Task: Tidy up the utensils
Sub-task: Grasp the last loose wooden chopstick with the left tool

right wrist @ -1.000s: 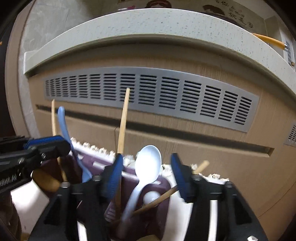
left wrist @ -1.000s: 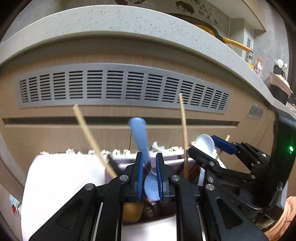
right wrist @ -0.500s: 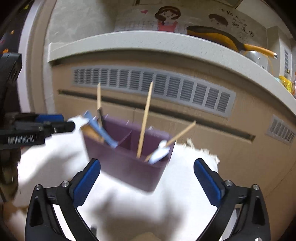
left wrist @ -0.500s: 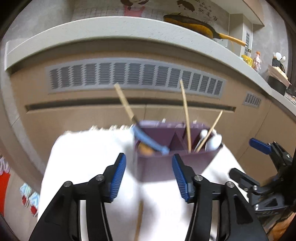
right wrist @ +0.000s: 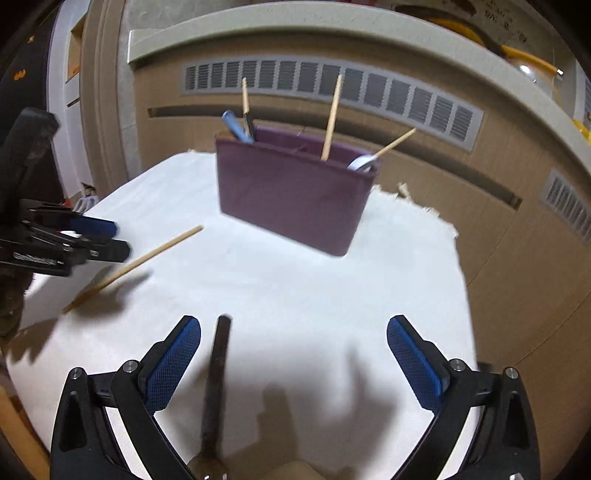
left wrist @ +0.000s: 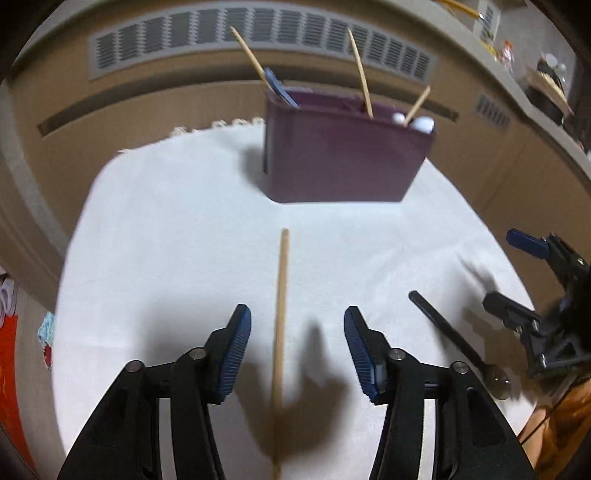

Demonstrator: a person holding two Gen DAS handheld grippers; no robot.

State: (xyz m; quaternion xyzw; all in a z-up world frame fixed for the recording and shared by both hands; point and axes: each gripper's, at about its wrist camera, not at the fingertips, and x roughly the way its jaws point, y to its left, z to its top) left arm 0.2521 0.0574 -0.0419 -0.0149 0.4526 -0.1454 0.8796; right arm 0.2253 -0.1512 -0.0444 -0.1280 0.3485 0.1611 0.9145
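A purple utensil holder (left wrist: 343,155) stands at the far side of a white cloth (left wrist: 184,229); it also shows in the right wrist view (right wrist: 291,192). It holds a blue spoon (left wrist: 279,88), wooden chopsticks (left wrist: 360,77) and white spoons (left wrist: 421,123). A wooden chopstick (left wrist: 281,314) lies on the cloth between the fingers of my open left gripper (left wrist: 297,350). A black-handled spoon (right wrist: 218,380) lies by the left finger of my open right gripper (right wrist: 293,363). Both grippers are empty.
A wooden cabinet front with a grey vent grille (left wrist: 258,33) rises behind the cloth under a pale countertop (right wrist: 332,33). The right gripper shows at the right edge of the left wrist view (left wrist: 539,291). The cloth's edges drop off left and right.
My left gripper let go of the blue spoon, which now stands in the holder. Both grippers opened and pulled back from the holder to low over the cloth.
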